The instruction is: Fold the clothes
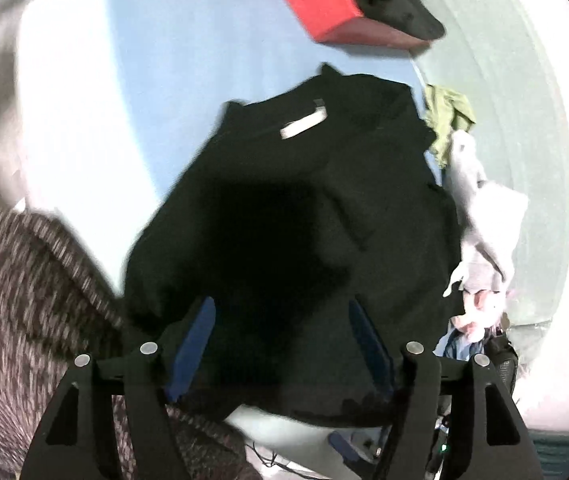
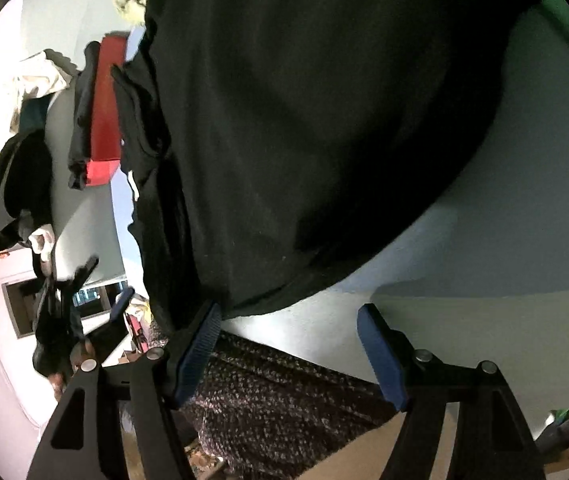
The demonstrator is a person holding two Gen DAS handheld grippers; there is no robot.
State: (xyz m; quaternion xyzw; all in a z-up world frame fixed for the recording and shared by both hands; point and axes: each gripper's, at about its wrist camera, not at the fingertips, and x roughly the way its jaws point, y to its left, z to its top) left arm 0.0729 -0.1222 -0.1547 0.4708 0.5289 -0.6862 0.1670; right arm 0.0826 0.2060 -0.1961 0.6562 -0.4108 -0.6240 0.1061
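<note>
A black shirt [image 1: 304, 208] lies spread on a light blue table [image 1: 132, 92], collar and white neck label [image 1: 302, 122] at the far end. My left gripper [image 1: 282, 316] is open, its blue pads above the shirt's near hem and apart from the cloth. In the right wrist view the same black shirt [image 2: 304, 128] fills the upper frame. My right gripper [image 2: 290, 320] is open at the shirt's edge; its left blue pad [image 2: 200, 352] is beside the hem, the right pad over bare table. Neither gripper holds anything.
A red box [image 1: 320, 4] with dark clothing [image 1: 400, 4] draped on it stands at the far end. A green garment [image 1: 446, 120] and a grey-white one [image 1: 480, 216] lie beside the shirt's right. A speckled knit sleeve [image 1: 24, 300] is at the near left.
</note>
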